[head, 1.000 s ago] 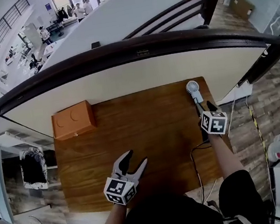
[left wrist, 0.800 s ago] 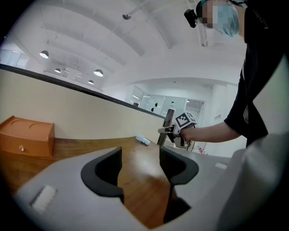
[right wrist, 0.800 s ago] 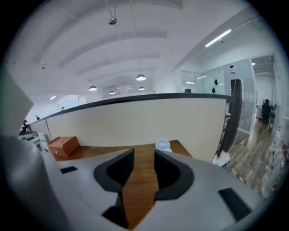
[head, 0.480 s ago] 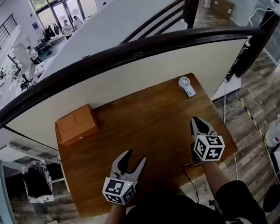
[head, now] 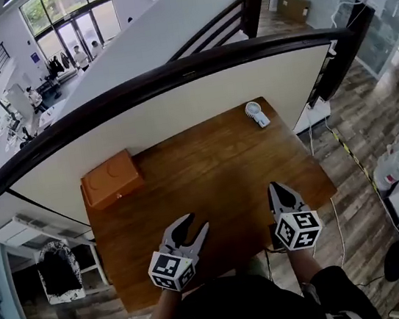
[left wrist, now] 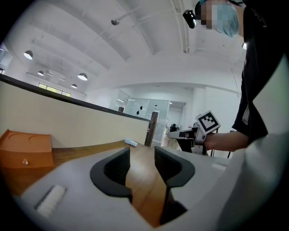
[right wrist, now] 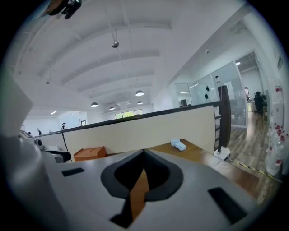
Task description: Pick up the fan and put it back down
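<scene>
— Where's the fan point(head: 254, 114) from where you stand?

— Lying flat at the far right corner of the surface point(head: 209, 176), close to the edge and well apart from both my grippers. The orange box point(head: 110, 179) sits off at the far left, nowhere near it.

— And your fingers?

— On my right gripper point(head: 276, 192) they're pressed together with nothing in them. On my left gripper point(head: 195, 222) the fingers point(left wrist: 118, 169) stand spread and are closing, with only bare wood between them. Both grippers hang over the near edge.

— How do you reckon the fan will handle?

— It's a small white hand-held one, plastic by the look of it, so I'd judge it light and stiff. Weight won't trouble me. Smooth plastic may slip, though, and a thing that light could skate away from a clumsy nudge, with the edge right there.

— Where would you take hold?

— On the handle, the straight part running from the round head toward the near right. I'd put one finger on each long side. I'd leave the head alone, since a grille like that is likely thin and may give under a squeeze. I can't make out any button or switch from here — too small to tell
</scene>
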Motion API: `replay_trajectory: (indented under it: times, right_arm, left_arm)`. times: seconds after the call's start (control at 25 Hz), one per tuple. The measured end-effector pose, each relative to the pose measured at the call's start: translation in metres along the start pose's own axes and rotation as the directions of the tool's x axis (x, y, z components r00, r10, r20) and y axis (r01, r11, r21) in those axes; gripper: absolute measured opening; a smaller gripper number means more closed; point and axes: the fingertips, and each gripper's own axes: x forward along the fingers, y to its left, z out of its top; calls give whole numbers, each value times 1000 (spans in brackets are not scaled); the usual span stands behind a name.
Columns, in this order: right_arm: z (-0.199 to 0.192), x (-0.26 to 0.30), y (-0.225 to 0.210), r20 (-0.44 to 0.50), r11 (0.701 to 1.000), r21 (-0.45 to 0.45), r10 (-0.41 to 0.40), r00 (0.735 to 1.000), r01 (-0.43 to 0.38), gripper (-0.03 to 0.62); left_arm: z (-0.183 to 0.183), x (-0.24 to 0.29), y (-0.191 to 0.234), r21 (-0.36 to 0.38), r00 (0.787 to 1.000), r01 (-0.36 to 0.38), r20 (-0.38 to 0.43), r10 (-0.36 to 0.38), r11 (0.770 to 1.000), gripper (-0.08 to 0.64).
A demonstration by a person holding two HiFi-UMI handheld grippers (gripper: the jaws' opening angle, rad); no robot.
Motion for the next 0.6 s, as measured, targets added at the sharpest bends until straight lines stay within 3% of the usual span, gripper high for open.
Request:
replay_trajectory:
  times: [0.32,0.6]
  right_arm:
    - [-24,-42,37,13,998,53,-25,1000,25,12]
    - [-37,-61,52,1,997,47,-59,998,58,12]
  left_arm:
    - [-10,-29,0,39,999,34,-6,-34,999,48]
    - [-15,-42,1,41,999,53,-11,-52,998,11]
